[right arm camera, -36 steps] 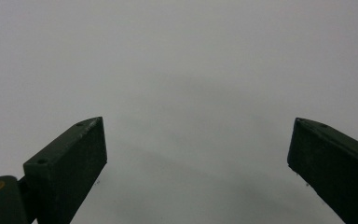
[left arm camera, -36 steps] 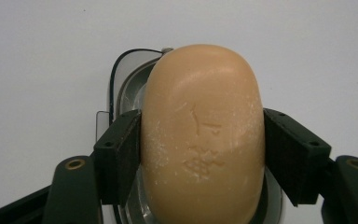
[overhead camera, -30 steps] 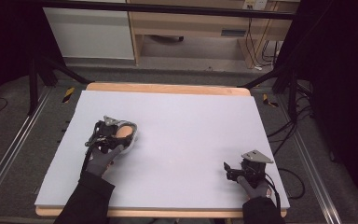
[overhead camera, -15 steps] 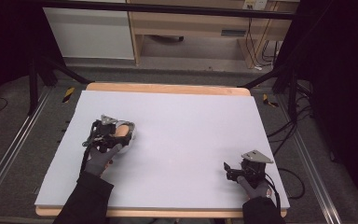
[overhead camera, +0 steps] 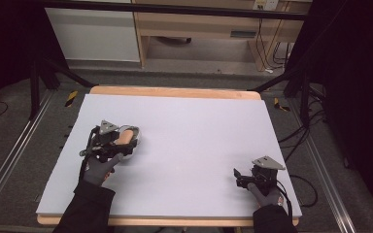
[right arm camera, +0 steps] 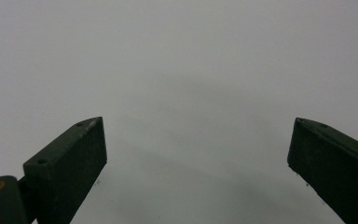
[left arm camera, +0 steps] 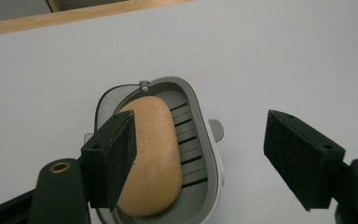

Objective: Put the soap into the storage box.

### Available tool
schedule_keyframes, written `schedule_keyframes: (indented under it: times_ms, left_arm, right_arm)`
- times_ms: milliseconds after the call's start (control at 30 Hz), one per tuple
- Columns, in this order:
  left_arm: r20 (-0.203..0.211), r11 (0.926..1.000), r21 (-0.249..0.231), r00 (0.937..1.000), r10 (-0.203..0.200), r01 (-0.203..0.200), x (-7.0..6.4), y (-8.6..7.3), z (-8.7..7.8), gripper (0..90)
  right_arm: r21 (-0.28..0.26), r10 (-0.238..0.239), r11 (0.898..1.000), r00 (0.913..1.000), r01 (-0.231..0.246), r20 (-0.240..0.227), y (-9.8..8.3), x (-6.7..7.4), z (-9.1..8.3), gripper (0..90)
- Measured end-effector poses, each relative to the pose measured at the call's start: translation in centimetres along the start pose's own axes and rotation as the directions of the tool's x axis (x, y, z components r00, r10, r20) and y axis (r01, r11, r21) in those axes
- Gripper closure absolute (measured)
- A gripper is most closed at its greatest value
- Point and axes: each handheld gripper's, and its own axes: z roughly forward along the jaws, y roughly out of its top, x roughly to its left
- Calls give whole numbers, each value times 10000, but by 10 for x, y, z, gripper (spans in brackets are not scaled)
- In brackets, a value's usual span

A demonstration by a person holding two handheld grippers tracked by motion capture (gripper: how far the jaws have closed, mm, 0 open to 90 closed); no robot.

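Note:
An orange bar of soap (left arm camera: 150,154) lies in a grey slotted soap dish (left arm camera: 200,140) on the white table top. In the high view the dish (overhead camera: 132,132) sits at the table's left, with the soap (overhead camera: 123,138) partly under my left gripper (overhead camera: 126,141). That gripper (left arm camera: 200,163) is open; its left jaw overlaps the soap, its right jaw stands off to the dish's right side. My right gripper (overhead camera: 238,177) rests low near the front right of the table, open, and between its jaws (right arm camera: 196,163) there is bare table.
The white table top (overhead camera: 194,131) has a wooden edge (overhead camera: 175,91) at the far side. Metal rails run along the floor on both sides. Cables (overhead camera: 301,141) trail at the right. A wooden cabinet (overhead camera: 199,29) stands beyond the table.
My left gripper has shifted slightly right over the soap dish. The right gripper has stayed still.

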Motion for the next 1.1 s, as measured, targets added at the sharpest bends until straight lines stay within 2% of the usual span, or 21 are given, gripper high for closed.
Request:
schedule_keyframes:
  times_ms: [200, 333, 633, 833, 1100]
  left_arm:
    - [-69, 9998, 63, 9998, 186, -185, 0, -9, -7, 222]
    - [-70, 9999, 47, 9999, 97, -97, 4, -21, -14, 214]
    - [-70, 9999, -110, 9999, -104, 104, 15, -37, -31, 205]
    - [-145, 10000, 32, 9999, -60, 61, 21, -53, -35, 195]
    - [-330, 9987, 494, 9994, -114, 130, 32, -72, -34, 192]
  right_arm:
    - [-3, 54, 10000, 9999, -54, 107, 0, -1, 0, 48]
    - [18, 106, 9999, 9998, -107, 143, -1, -2, 0, 48]
    - [77, 126, 9999, 9996, -128, 238, -2, -3, 0, 48]
    - [115, 186, 9998, 9993, -189, 318, -3, -5, 0, 48]
    - [262, 228, 9994, 9989, -239, 404, -4, -8, 0, 48]
